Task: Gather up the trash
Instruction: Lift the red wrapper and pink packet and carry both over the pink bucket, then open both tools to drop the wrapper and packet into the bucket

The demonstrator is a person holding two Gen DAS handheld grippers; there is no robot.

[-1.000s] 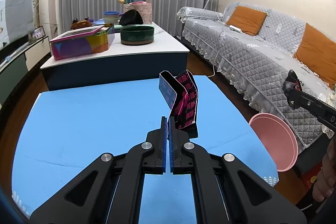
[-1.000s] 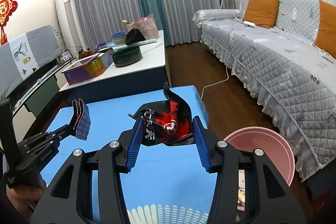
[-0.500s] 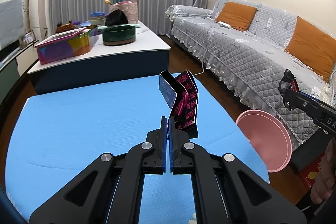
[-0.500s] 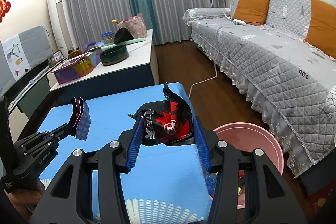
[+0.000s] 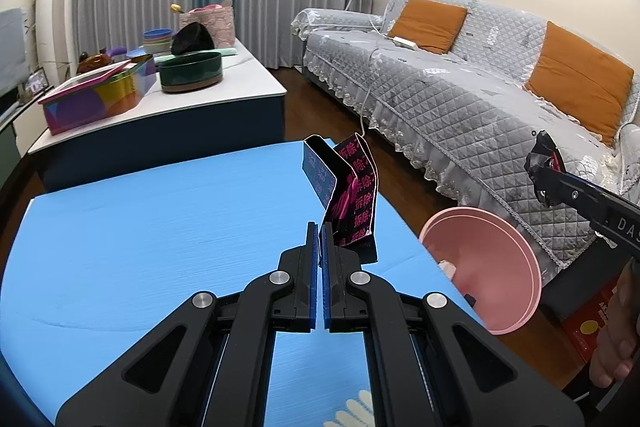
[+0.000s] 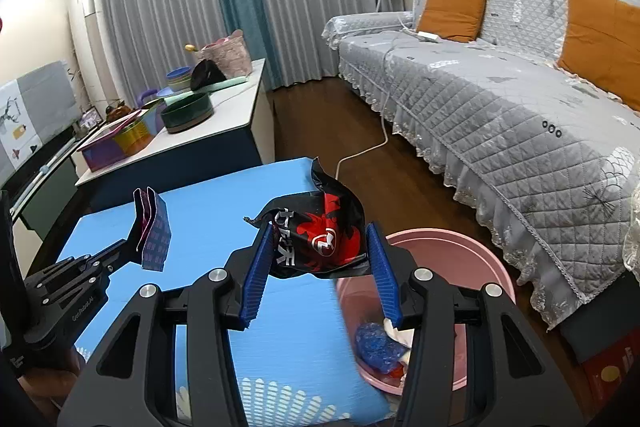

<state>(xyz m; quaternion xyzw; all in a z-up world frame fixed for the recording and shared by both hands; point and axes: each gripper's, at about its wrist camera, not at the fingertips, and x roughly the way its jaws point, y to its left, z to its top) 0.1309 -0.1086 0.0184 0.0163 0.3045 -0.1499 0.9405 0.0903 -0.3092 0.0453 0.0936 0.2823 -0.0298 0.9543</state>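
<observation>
Over the last second both hands had carried their trash sideways across the blue surface [image 5: 140, 227] toward the pink basin [image 6: 480, 251]. The left hand-held gripper [image 5: 320, 239] stayed clamped on the folded pink-and-blue packet [image 5: 348, 199]. The right hand-held gripper [image 6: 320, 247] kept the black-and-red wrapper [image 6: 320, 231] pinched between its pads, the basin now just below and ahead. Release looked near.

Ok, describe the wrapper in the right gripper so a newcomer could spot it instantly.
Start at the blue table; at its sofa-side edge, above the pink basin, the right gripper is shut on a crumpled wrapper. It is glossy black with a red splash and white characters, unlike the flat pink-printed carton in the left gripper.
</observation>
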